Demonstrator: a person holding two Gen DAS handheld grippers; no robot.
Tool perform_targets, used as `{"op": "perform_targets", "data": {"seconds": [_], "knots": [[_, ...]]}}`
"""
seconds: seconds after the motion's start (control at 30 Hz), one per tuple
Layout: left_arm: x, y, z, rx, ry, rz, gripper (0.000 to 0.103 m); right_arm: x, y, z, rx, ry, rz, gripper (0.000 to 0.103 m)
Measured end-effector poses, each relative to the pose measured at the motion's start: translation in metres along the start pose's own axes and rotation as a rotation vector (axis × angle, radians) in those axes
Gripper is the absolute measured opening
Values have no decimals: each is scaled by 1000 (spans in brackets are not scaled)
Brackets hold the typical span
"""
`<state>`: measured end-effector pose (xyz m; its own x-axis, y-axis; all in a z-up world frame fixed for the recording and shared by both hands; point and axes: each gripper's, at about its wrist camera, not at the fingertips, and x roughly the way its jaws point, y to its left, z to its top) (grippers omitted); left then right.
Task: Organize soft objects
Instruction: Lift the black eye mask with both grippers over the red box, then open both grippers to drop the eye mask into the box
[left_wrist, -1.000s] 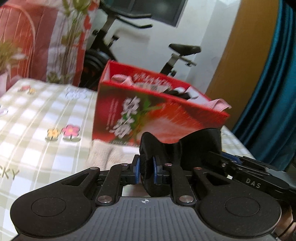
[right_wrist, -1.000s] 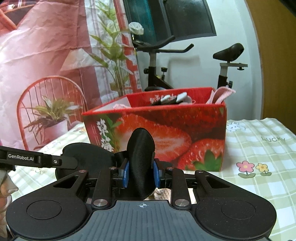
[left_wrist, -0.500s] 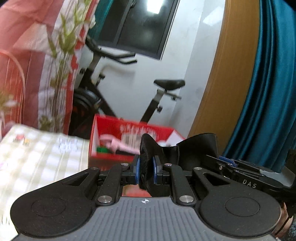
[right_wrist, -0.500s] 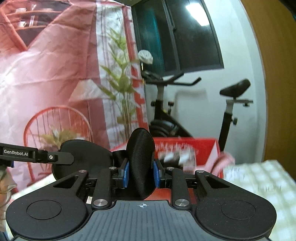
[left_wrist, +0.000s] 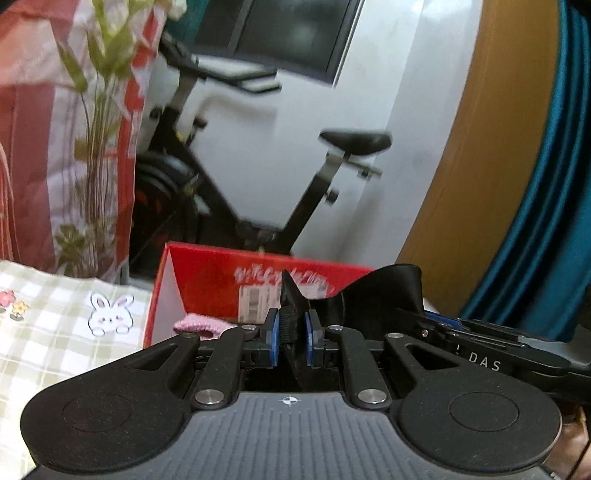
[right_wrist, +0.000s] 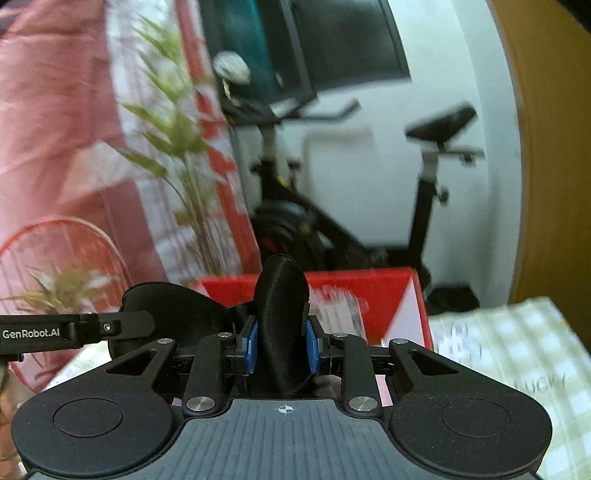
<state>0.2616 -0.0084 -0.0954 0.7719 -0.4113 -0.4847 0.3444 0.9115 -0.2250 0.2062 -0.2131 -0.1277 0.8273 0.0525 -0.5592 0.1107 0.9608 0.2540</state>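
Observation:
Both grippers hold one black soft eye mask between them. My left gripper (left_wrist: 290, 341) is shut on one end of the mask (left_wrist: 384, 291). My right gripper (right_wrist: 281, 345) is shut on the other end (right_wrist: 282, 314). Both are raised above the red strawberry box (left_wrist: 207, 280), which also shows in the right wrist view (right_wrist: 369, 284). A pink knitted item (left_wrist: 199, 325) lies inside the box. The box's other contents are hidden behind the grippers.
The box stands on a green checked tablecloth (left_wrist: 55, 332) with rabbit and flower prints. An exercise bike (left_wrist: 258, 177) stands behind the table by a white wall. A red patterned curtain (right_wrist: 55, 147) hangs on the left and a teal curtain (left_wrist: 546, 184) on the right.
Both grippers have risen with the mask from table level in front of the box to above its rim, so the box's inside wall now shows.

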Motion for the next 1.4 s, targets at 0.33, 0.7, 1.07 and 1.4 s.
{"op": "perform_targets", "data": {"seconds": [0.33,0.7,1.07,1.4], "knots": [[58,8,-14,44,210,77,15,47,-22,-28,81,162,-76,23],[45,7,-14,122,170,68,50,35,-20,-33,-43,90,-108,49],[-17,18,-5,147,24,121,85,-16,-18,-40,-179,-31,-149,59],[-57,25,-46,114,46,99,85,-57,-25,-76,-108,-68,-88,61]]}}
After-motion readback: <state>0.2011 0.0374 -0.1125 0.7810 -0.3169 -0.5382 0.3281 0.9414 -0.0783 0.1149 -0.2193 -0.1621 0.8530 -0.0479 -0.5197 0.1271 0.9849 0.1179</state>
